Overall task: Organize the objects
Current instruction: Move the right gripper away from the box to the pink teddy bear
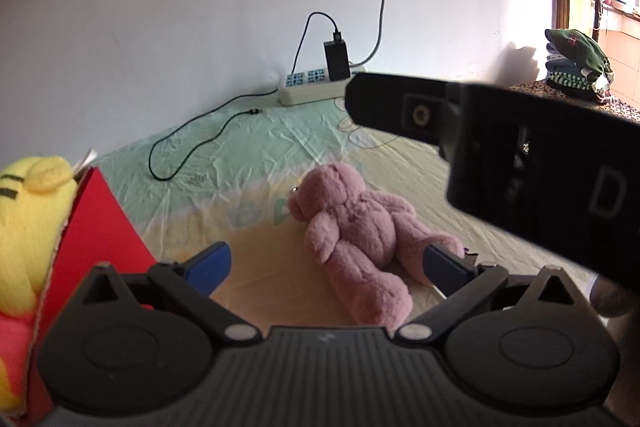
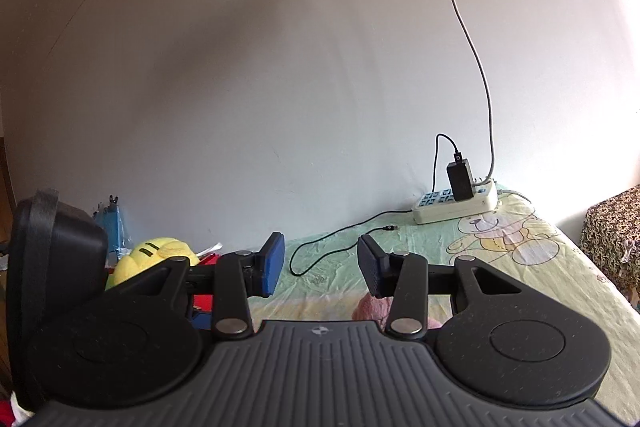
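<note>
Ahead, open sheet (image 1: 256, 235) beside pink bear (image 1: 356, 227).

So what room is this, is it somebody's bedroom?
Probably a bedroom. The surface looks like a bed: a wrinkled sheet with a cartoon bear print. A pink teddy bear lies on it, a power strip sits by the wall, and folded clothes are stacked near the window.

Two low wrist views over one bed (image 1: 360, 155), sharing power strip (image 2: 456, 207).
</note>
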`<state>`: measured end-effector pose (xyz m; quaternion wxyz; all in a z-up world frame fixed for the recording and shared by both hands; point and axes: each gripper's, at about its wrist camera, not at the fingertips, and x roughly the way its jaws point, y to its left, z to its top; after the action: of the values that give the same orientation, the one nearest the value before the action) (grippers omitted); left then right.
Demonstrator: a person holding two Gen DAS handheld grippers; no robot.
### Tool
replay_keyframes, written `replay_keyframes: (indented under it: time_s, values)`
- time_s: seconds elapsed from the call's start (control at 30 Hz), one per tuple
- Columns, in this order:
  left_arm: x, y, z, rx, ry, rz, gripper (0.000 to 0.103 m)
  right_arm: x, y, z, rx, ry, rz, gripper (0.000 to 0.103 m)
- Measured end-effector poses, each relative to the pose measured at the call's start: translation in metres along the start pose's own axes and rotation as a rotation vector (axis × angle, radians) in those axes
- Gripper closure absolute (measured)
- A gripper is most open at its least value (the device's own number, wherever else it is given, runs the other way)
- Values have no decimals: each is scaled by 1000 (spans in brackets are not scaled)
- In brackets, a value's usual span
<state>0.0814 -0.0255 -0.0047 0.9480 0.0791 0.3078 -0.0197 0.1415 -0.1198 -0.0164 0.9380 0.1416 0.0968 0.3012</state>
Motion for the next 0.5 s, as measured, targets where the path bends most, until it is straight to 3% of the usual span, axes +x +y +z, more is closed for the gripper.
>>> replay_keyframes:
  time_s: [0.17,0.27,0.33,0.5]
  values:
    - [14,11,-7,-35,10,-30,1,14,-6,-6,11,20,-12,58]
    - [22,23,-13,-80,22,-48,1,23,-23,-16,98,30,-14,58]
    - [28,29,-17,-99,40,-60,1,29,-35,-18,172,82,-63,58]
    - [33,30,-19,-102,47,-84,2,26,-66,-21,314,101,-152,58]
